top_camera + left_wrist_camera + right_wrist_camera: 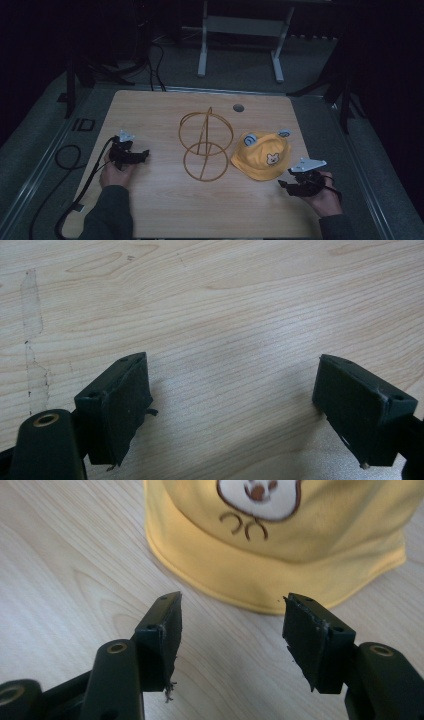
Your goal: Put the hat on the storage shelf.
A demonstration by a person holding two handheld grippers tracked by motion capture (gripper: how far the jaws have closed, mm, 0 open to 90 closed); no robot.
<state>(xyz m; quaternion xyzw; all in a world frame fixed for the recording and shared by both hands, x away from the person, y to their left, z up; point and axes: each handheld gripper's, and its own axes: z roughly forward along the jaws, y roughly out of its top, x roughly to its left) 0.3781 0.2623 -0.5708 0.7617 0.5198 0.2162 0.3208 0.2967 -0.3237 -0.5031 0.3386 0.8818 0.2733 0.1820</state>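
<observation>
On the tabotop's right half: hat (262,156), yellow, soft, bear patch on the front, lying brim-down just right of the stand (206,145), near it but not clearly touching.

Stand: gold wire, two hoops on a thin post, upright at mid-tabletop (150,210). Light build by the look of it; judged easy to tip.

Right gripper (232,630): fingers (162,630) parted partway, nothing between them, aimed at the hat's near brim and short of the cloth. In the high view it sits at the hat's lower right (296,186).

Left gripper (235,405): fingers (117,405) spread wide over bare wood, holding nothing, well left of the stand (129,156).

Risks, as judged:
- Thin brim lies flat on the wood; fingers coming in too high may close on air, too low may scrape the tabletop and push the hat away.
- A push would slide the hat toward the stand, which could rock or fall.
- A pinch on one cloth layer only may let the hat sag or slip on the lift.
- A hanging hat swung over the stand may catch a hoop and drag it, since the left gripper is not steadying it.
</observation>
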